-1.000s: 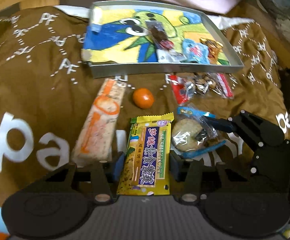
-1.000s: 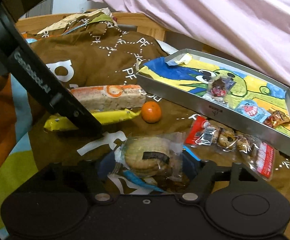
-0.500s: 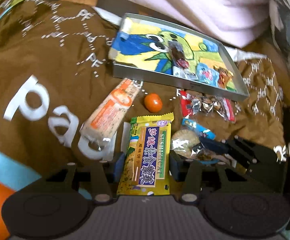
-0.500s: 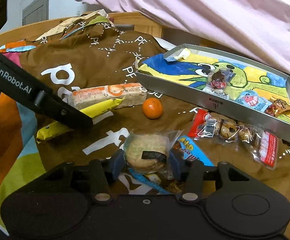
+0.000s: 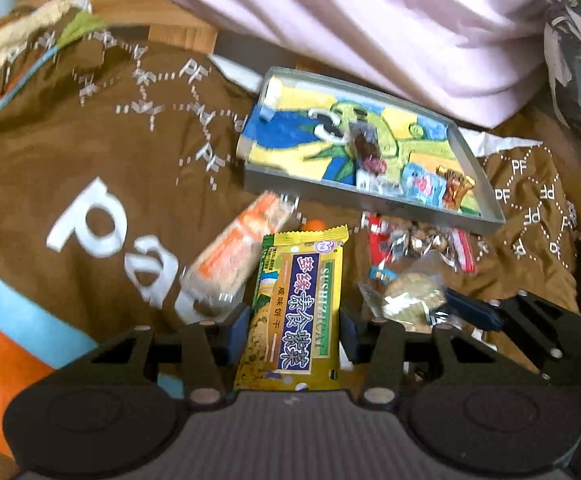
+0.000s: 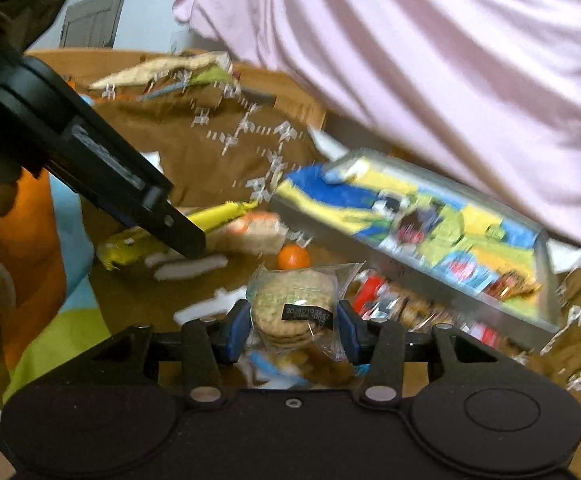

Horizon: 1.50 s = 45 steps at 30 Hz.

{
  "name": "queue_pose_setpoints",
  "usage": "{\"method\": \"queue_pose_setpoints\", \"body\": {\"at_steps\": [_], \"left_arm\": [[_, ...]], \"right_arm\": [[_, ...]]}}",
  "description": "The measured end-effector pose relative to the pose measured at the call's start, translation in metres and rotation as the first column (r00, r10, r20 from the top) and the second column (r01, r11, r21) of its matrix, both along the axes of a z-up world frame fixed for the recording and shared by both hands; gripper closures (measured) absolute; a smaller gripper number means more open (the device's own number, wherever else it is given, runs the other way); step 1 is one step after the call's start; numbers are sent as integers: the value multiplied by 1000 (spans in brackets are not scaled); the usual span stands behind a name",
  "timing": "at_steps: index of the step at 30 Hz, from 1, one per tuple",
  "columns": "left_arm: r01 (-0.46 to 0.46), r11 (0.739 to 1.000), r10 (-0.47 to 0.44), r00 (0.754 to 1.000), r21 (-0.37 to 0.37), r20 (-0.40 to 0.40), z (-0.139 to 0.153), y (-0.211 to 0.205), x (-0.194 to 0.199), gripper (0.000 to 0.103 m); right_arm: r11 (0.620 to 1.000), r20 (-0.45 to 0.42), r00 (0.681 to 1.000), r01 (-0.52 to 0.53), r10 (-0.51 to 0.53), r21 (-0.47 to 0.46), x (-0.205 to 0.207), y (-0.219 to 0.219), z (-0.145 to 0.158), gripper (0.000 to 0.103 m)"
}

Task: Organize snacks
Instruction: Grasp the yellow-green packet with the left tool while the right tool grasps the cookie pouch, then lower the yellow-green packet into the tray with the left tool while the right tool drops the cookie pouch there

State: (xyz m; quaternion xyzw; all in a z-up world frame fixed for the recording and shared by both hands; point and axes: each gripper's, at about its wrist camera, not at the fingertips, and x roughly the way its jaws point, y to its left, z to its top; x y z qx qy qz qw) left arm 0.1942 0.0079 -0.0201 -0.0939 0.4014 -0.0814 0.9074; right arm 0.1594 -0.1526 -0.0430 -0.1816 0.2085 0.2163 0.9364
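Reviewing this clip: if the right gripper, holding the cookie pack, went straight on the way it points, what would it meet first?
Probably the small orange fruit, just beyond the cookie pack clamped in the right gripper. The metal tray lies farther on and to the right. Blur leaves depth unclear.

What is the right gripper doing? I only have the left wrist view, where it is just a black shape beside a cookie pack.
Observer: In the right wrist view the right gripper is shut on the cookie pack, with a blue pad on each side.
Operator: The orange is nearly hidden behind my yellow packet. Where is it?
Observer: The orange lies on the brown cloth just beyond the cookie pack, in front of the tray wall.
Operator: And my packet from there?
Observer: The yellow packet shows edge-on, its far end sticking out past the left gripper.
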Motion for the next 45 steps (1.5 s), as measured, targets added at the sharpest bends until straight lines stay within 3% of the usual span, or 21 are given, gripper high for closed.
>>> {"method": "queue_pose_setpoints", "body": {"at_steps": [4, 11, 18, 29, 45], "left_arm": [[-24, 999, 23, 998, 24, 52, 13, -12, 14, 53], [-158, 987, 148, 973, 42, 174, 33, -25, 59, 53], [-165, 983, 143, 961, 76, 239, 38, -50, 116, 53], [-46, 995, 31, 987, 91, 156, 0, -89, 182, 53], [-84, 990, 78, 995, 115, 59, -44, -85, 205, 52]], "right_arm": [[999, 51, 999, 14, -15, 32, 10, -8, 20, 55], [993, 186, 980, 58, -78, 107, 47, -36, 34, 55], [963, 159, 971, 141, -180, 228, 99, -74, 36, 55], [945, 49, 974, 202, -221, 258, 155, -88, 3, 54], [939, -47, 970, 241, -236, 244, 177, -89, -15, 51]]}}
